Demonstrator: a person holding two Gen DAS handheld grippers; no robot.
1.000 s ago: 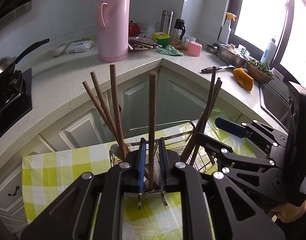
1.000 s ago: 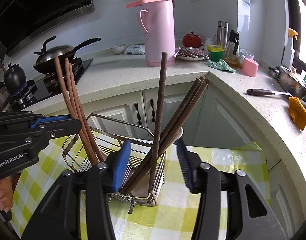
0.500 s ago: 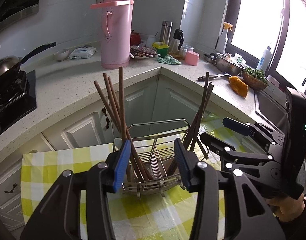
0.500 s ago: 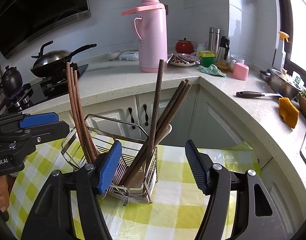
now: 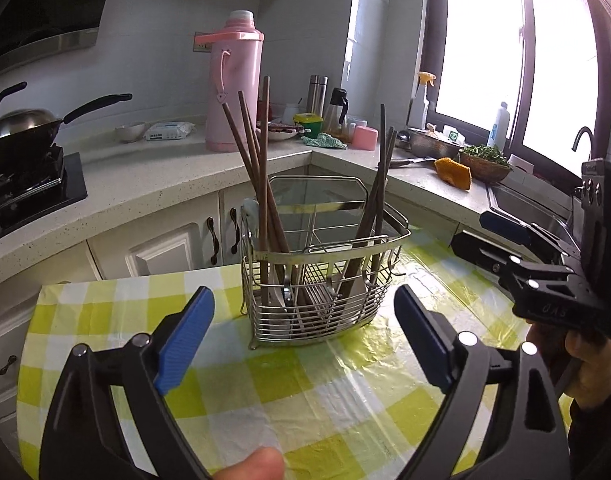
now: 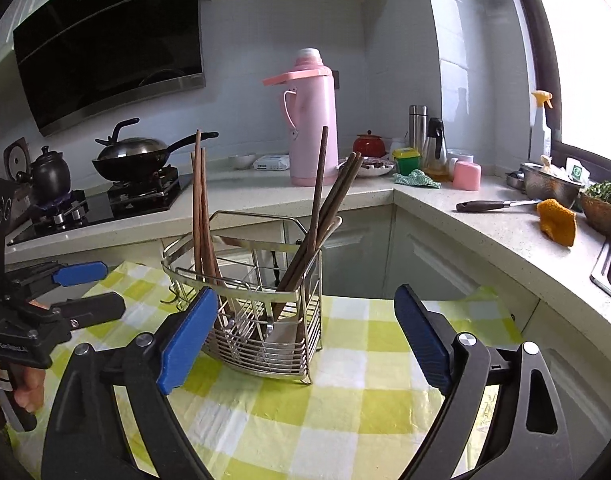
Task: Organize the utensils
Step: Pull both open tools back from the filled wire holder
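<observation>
A wire utensil basket point(image 5: 317, 312) point(image 6: 265, 332) stands on a yellow-checked tablecloth point(image 5: 305, 392). Brown chopsticks lean in its left part point(image 5: 257, 184) point(image 6: 199, 208) and in its right part point(image 5: 379, 184) point(image 6: 329, 216), with a pale spoon among them. My left gripper point(image 5: 303, 340) is open and empty, in front of the basket and apart from it. My right gripper point(image 6: 305, 340) is open and empty, also in front of the basket. Each gripper shows in the other's view: the right one at the right edge point(image 5: 537, 256), the left one at the left edge point(image 6: 65, 292).
A pink thermos point(image 5: 233, 84) point(image 6: 313, 120) stands on the counter behind. A wok on the stove point(image 6: 137, 156) is at the left. A steel bowl, an orange cloth point(image 6: 555, 222), a knife and a sink are along the right counter. White cabinets are behind the table.
My left gripper let go of a chopstick into the basket and opened. Both grippers have pulled back from the basket and opened wider.
</observation>
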